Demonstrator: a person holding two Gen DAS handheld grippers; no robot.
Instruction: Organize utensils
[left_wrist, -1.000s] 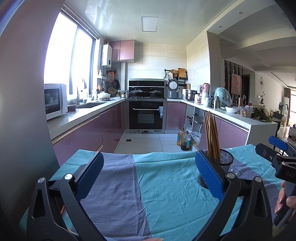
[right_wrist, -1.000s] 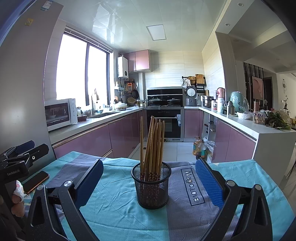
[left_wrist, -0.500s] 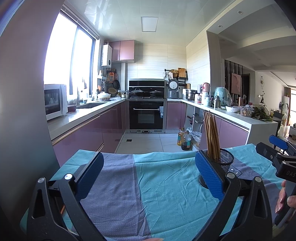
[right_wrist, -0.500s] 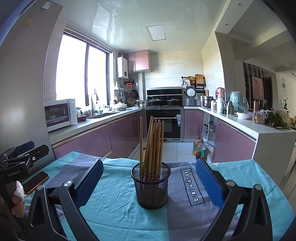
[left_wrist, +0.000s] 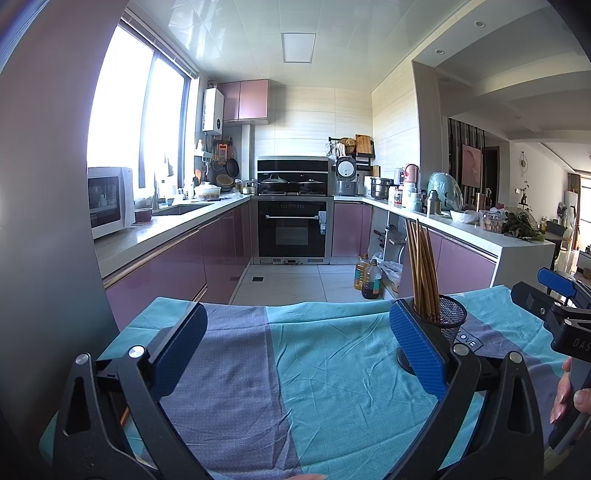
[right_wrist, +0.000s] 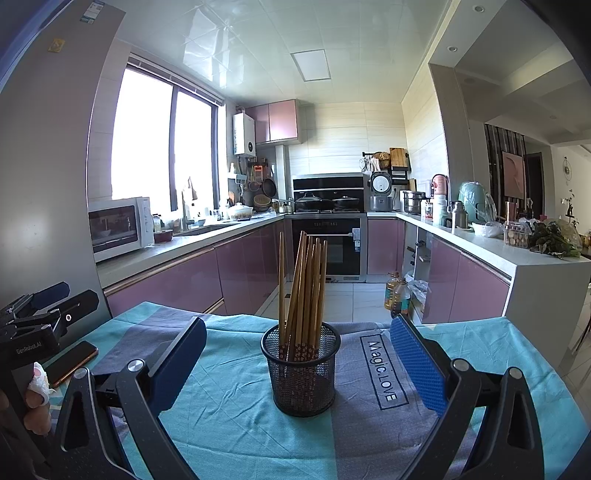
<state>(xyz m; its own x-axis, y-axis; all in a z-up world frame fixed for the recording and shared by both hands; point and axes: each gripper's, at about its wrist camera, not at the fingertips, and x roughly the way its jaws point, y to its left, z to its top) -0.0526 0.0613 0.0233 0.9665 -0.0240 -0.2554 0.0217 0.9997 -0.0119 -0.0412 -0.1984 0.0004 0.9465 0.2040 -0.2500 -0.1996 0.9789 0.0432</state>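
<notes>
Chopsticks (right_wrist: 301, 291) stand bunched in a black mesh cup (right_wrist: 300, 373) on the teal-and-grey cloth (right_wrist: 229, 421), straight ahead of the right gripper (right_wrist: 295, 360), whose jaws gape wide and empty. The left gripper (left_wrist: 295, 345) is equally wide over bare cloth, the cup just beyond its right finger. That light cup could tip if a jaw nudges the tall leaning sticks. A phone (right_wrist: 72, 362) lies nearby.

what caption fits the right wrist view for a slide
Open right gripper faces a mesh cup of chopsticks on a blue cloth.
</notes>
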